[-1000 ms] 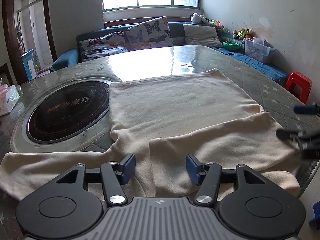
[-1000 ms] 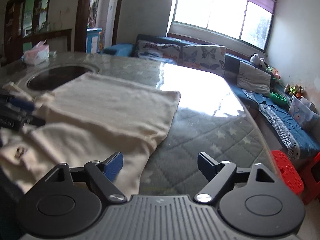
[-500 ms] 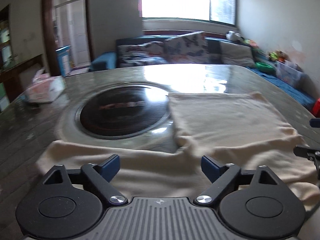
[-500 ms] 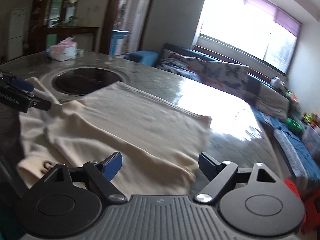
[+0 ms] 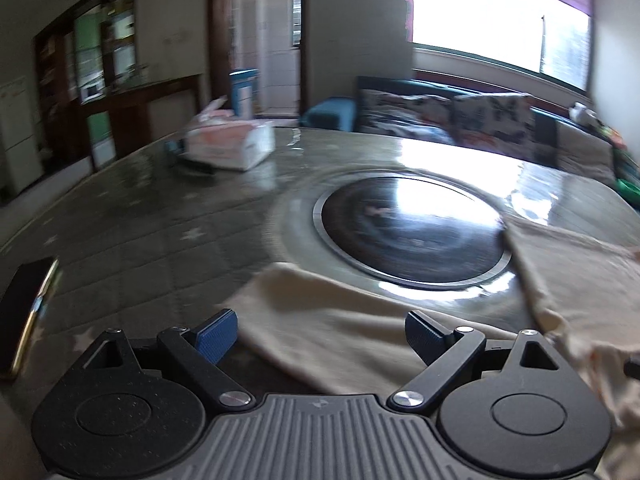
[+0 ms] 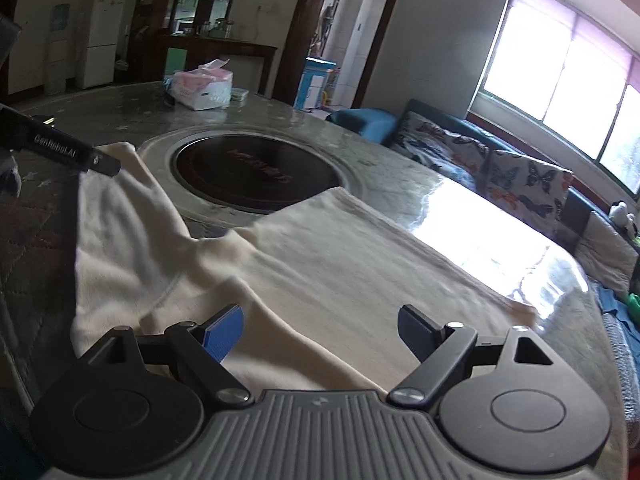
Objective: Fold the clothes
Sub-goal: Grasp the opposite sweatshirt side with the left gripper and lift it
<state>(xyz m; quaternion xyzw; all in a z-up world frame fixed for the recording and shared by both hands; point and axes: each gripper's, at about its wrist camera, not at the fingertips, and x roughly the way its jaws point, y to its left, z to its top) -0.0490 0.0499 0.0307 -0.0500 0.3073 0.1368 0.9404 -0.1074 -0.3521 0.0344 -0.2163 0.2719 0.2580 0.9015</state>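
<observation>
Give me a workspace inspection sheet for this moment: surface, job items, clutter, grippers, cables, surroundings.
Surface: round quilted table under a glossy cover, with a black inset cooktop at its centre.
Job's things: cream garment spread flat, one sleeve trailing past the cooktop rim.
Clutter: tissue pack; dark phone at the table edge.
Grippers: left hand-held gripper open, above the sleeve end; right hand-held gripper open, above the garment body; neither grips cloth.
Cables: nothing seen.
Surroundings: sofa with butterfly cushions, bright window, white fridge, doorway.
</observation>
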